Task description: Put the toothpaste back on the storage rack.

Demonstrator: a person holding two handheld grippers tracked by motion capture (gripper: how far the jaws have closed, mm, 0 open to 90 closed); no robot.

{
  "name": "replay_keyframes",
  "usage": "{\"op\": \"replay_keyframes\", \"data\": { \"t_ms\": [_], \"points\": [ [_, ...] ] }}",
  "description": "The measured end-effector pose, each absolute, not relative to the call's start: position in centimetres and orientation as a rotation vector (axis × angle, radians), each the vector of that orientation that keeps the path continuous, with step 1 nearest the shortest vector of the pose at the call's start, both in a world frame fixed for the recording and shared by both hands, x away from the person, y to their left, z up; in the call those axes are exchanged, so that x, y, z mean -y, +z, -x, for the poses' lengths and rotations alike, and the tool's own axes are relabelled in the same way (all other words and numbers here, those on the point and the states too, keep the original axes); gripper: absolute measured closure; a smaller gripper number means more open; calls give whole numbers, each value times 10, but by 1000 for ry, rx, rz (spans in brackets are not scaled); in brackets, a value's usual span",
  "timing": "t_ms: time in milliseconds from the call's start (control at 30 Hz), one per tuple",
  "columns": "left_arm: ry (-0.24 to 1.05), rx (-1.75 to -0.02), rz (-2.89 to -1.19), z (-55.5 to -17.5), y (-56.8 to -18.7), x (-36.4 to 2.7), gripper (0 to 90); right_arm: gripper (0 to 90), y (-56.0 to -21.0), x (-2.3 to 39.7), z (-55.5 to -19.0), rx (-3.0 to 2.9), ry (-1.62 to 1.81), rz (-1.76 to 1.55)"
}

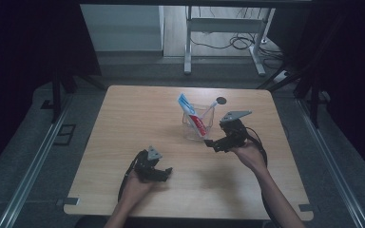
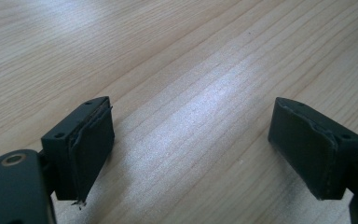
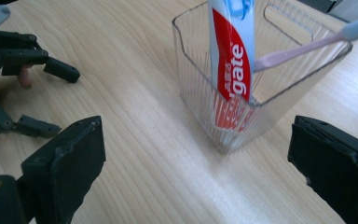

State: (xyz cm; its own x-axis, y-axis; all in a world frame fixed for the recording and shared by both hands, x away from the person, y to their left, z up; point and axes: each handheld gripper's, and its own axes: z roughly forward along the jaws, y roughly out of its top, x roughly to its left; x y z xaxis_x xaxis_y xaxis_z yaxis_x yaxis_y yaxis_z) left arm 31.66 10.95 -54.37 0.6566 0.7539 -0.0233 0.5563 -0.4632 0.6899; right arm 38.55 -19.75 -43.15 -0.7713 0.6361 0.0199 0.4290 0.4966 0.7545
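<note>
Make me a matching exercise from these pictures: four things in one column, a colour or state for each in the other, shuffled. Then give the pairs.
Things:
1. toothpaste tube
2. toothbrush
3. holder
4. left tongs

Colour or state:
A. clear, ribbed, standing on the table
B. open, nothing between the jaws
C. red, white and blue, leaning inside the container
D. pink handle resting across the rim

Pairs: 1-C, 2-D, 3-A, 4-B
</note>
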Motion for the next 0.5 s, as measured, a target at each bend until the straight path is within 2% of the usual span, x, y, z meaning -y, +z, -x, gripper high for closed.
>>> {"op": "replay_keyframes", "data": {
  "t_ms": [500],
  "points": [
    [379, -1012, -2192, -316, -544, -110, 144, 6, -453, 210, -364, -2483, 1138, -928]
  ]
}}
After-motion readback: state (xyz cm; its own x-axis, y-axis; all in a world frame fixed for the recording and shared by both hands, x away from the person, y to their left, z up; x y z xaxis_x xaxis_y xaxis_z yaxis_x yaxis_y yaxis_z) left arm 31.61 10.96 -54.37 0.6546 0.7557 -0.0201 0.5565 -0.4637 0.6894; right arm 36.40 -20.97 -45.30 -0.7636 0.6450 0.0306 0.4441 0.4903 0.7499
